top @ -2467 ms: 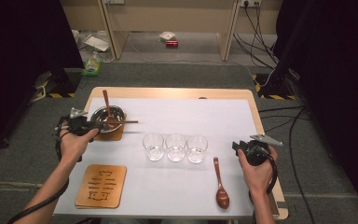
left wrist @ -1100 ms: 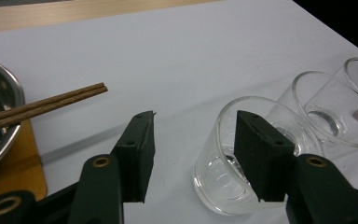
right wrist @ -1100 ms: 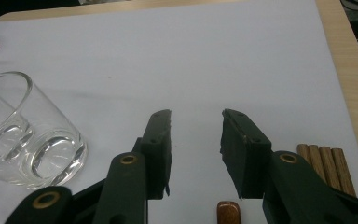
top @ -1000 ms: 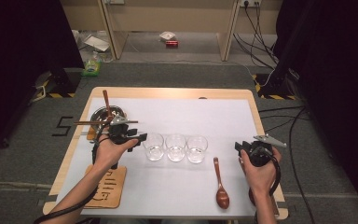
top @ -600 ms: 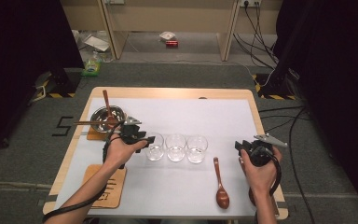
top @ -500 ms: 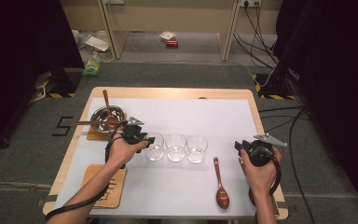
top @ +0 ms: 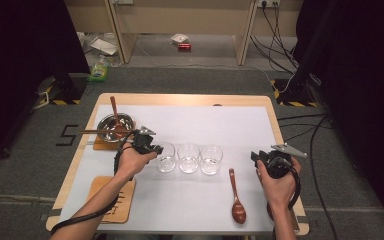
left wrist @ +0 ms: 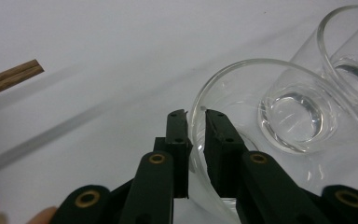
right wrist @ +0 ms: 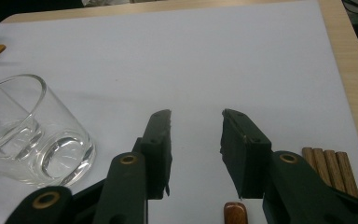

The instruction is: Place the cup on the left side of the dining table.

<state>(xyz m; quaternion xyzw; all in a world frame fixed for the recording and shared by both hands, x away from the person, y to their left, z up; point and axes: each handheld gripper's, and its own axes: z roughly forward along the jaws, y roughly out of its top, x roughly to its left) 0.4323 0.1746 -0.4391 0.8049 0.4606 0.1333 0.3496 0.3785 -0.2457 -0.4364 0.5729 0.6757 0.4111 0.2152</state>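
Three clear glasses stand in a row mid-table: left glass, middle glass, right glass. My left gripper sits at the left glass's near-left side. In the left gripper view its jaws have just been closing and now pinch the wall of that glass, one pad inside the rim and one outside; left gripper. My right gripper is held still at the table's right, open with nothing between its jaws. In the right gripper view, the right gripper points across the white sheet past the right glass.
A wooden spoon lies between the glasses and my right hand. A metal bowl with a spoon and chopsticks sits on a wooden coaster at back left. Another coaster lies front left. Wooden rod ends lie by my right gripper.
My left hand came from the bowl rightward to the left glass, lowered slightly, and its jaws closed on the glass wall. The right hand has stayed put.
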